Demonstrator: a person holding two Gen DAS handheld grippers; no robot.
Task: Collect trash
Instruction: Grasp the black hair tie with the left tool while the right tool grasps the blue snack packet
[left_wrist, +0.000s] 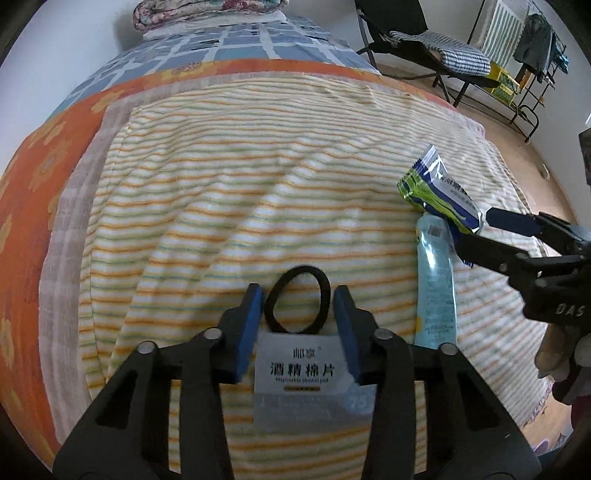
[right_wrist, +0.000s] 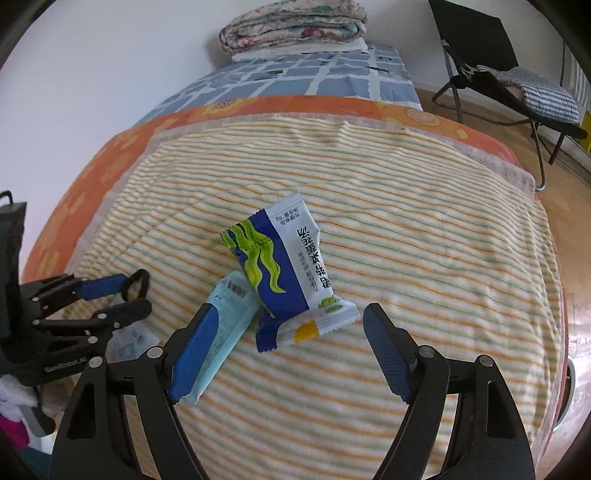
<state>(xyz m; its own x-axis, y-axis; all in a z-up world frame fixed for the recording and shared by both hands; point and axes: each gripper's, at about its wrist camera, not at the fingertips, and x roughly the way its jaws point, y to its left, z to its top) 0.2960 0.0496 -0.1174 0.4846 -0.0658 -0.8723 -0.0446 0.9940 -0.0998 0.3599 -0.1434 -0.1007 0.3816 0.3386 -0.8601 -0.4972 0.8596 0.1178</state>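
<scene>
Three pieces of litter and one hair tie lie on the striped blanket (left_wrist: 258, 192) of the bed, and as far as I can see none of the trash has been gathered yet; no bin or bag is in sight. Starting at the left, the left claw (left_wrist: 298, 295) is angled down at the bed with its blue pads partly closed, standing either side of a black hair tie (left_wrist: 297, 299); the ring sits between the pads, close to both, but I cannot say they press on it. Just under and behind that claw's tips lies the white alcohol pad sachet (left_wrist: 301, 369), flat on the blanket and not gripped. I judge the sachet to be the trash here, so the hair tie is in the way. Off to that claw's right lies the pale blue wrapper (right_wrist: 225, 325), long and flat, with one end tucked under the blue and green snack wrapper (right_wrist: 284, 266). The right claw (right_wrist: 284, 350) hangs over this pair with its jaws wide and holding nothing: its left pad rests over the pale blue wrapper, its right pad stands clear on bare blanket, and the crumpled lower end of the snack wrapper lies between them. The overlap of the two wrappers could mean one drags the other. Beyond both claws are a folded quilt (right_wrist: 291, 22) at the head of the bed and a folding chair (right_wrist: 517, 85) on the floor to the right, well apart from the work.
</scene>
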